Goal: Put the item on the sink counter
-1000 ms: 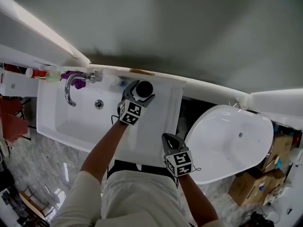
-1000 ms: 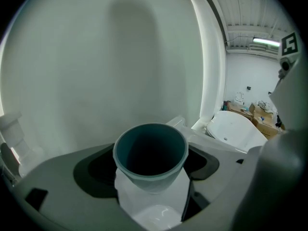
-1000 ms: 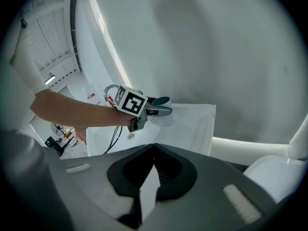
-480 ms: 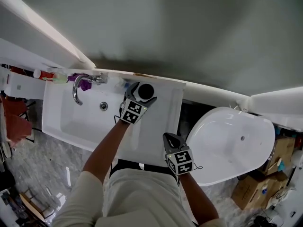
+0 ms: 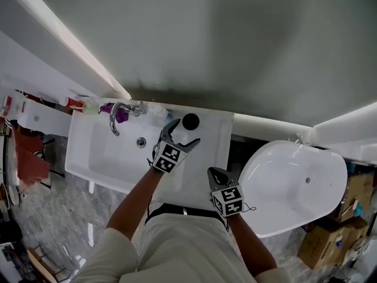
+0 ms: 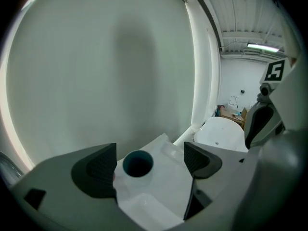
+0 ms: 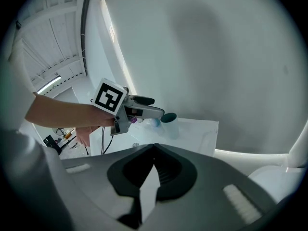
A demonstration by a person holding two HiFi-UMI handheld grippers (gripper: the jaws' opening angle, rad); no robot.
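A white cup (image 5: 190, 121) with a dark teal inside stands upright on the sink counter (image 5: 206, 152), near the wall at the back right of the basin. My left gripper (image 5: 185, 132) is open just short of it, its jaws wide and touching nothing. In the left gripper view the cup (image 6: 138, 163) stands on the counter a little beyond the two pads (image 6: 98, 170), nearer the left one, and my left gripper (image 6: 150, 163) holds nothing. My right gripper (image 5: 218, 174) hangs shut and empty at the counter's front right edge. From the right gripper view (image 7: 154, 148) the cup (image 7: 169, 124) shows past the left gripper (image 7: 144, 110).
The chrome faucet (image 5: 121, 114) curves over the white basin (image 5: 112, 152). Small bottles (image 5: 85, 105) and a purple item (image 5: 122, 115) stand behind it. A large white bowl-shaped fixture (image 5: 294, 187) sits right of the counter, with cardboard boxes (image 5: 327, 243) beyond. The wall rises right behind the counter.
My left gripper's jaws, which stood around the cup, have drawn back toward me and widened. The cup stays upright on the counter. The right gripper has barely moved.
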